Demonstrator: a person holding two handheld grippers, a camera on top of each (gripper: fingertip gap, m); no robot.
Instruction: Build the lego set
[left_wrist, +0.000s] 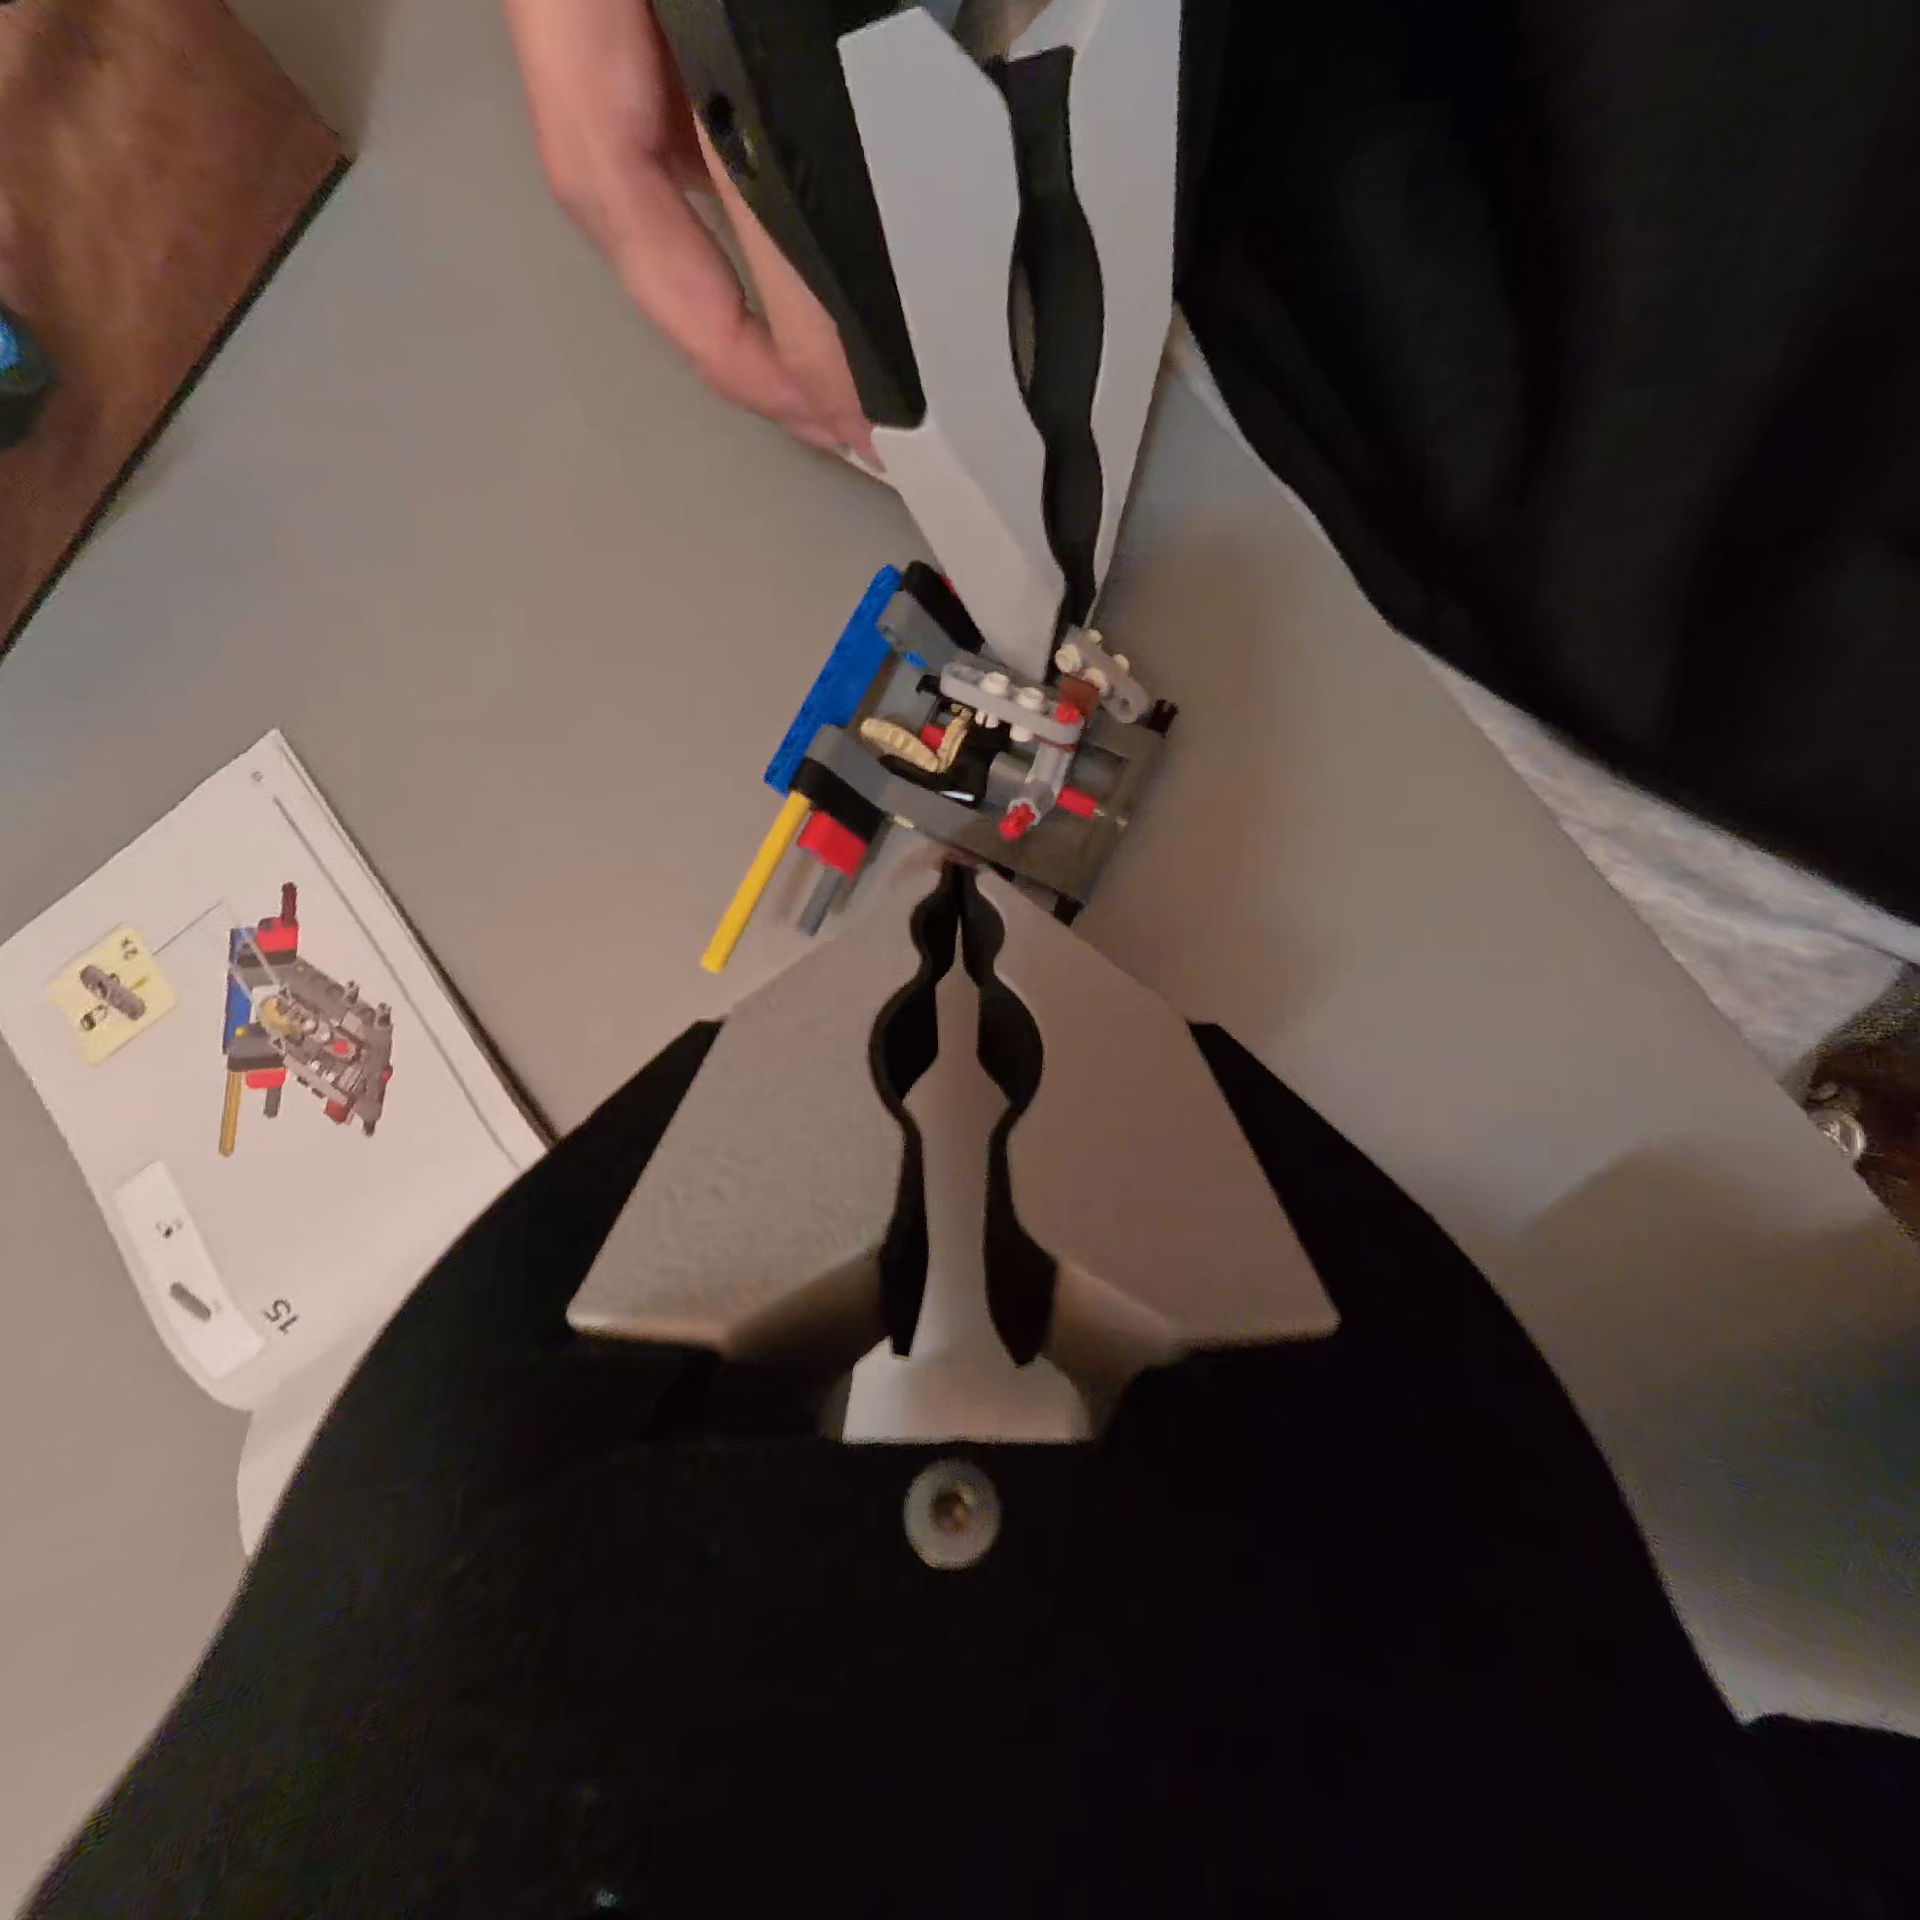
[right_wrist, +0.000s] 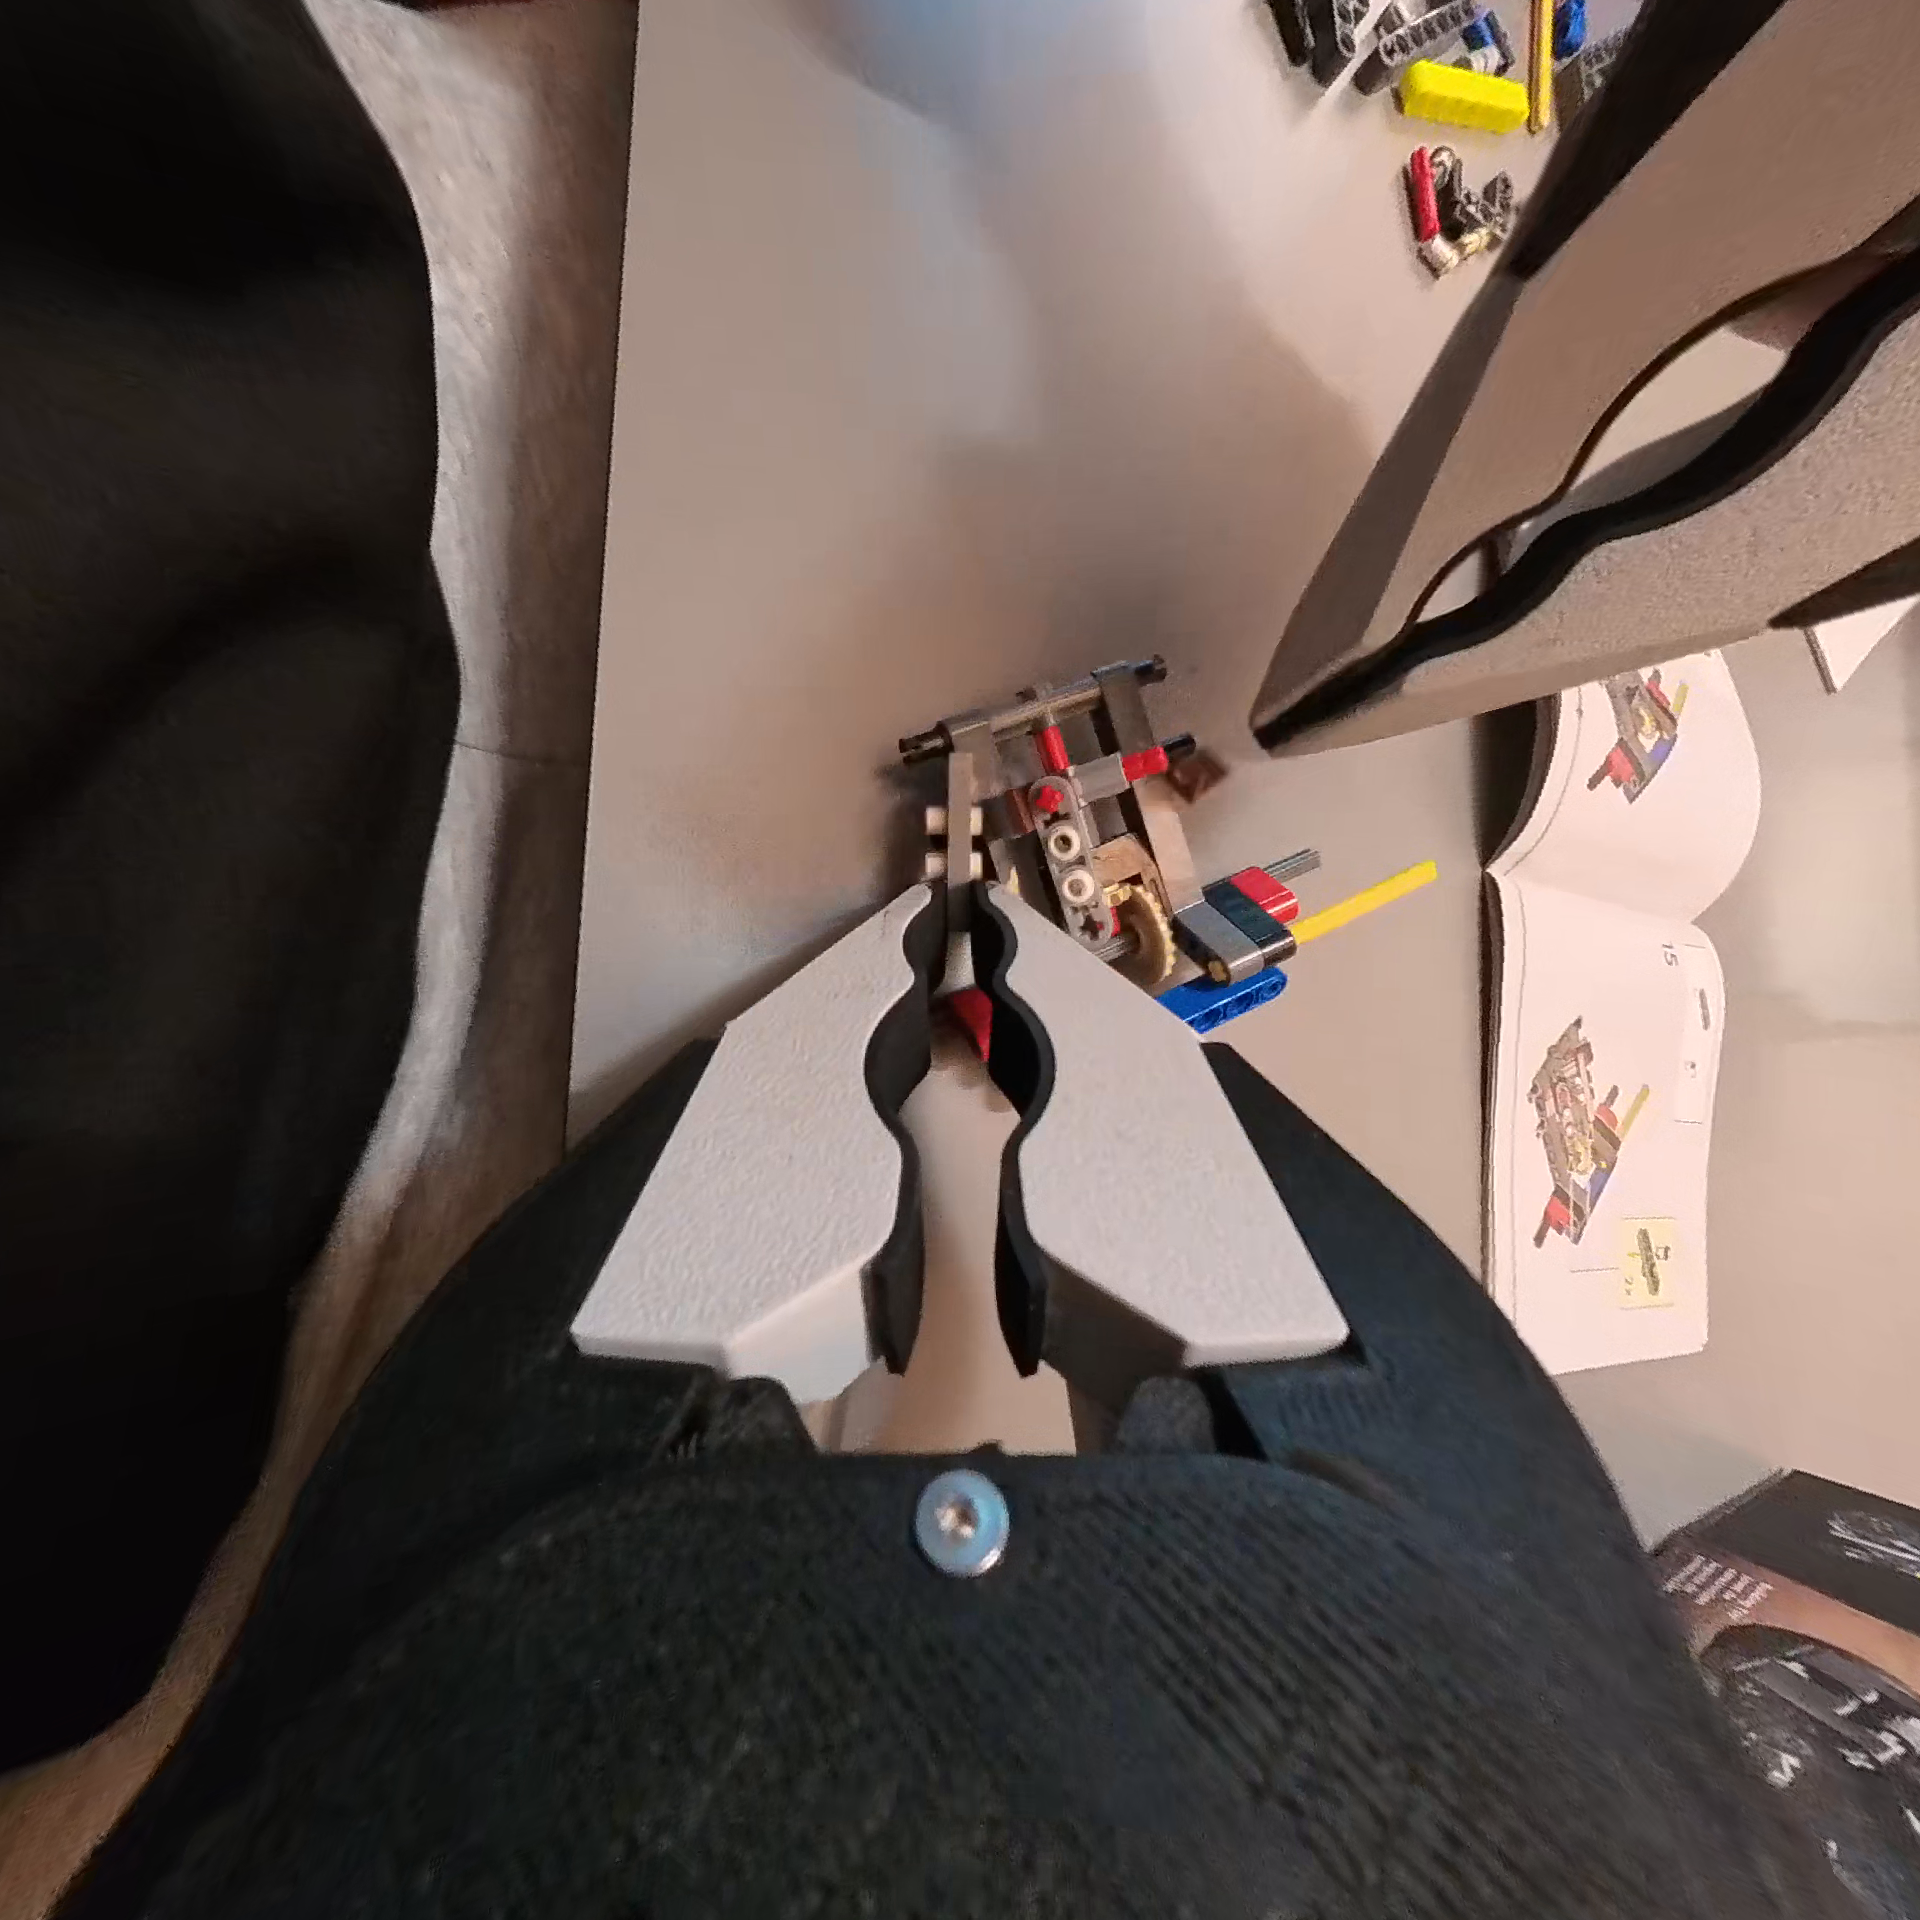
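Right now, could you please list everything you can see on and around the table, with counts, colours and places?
Lego assembly: one, grey with red, blue, tan parts and a yellow axle, table centre.
Light grey piece: one, pinched upright at the assembly's edge.
Instruction booklet: one, white, open, beside the assembly.
Loose Lego pieces: one pile, yellow, black, red, far corner.
Table: one, grey.
Dark box: one, near corner.
Hand: one, holding the right gripper.
Left gripper: shut at the assembly.
Right gripper: shut on the grey piece.

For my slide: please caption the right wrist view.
Right tool grips a grey beam on the lego assembly.
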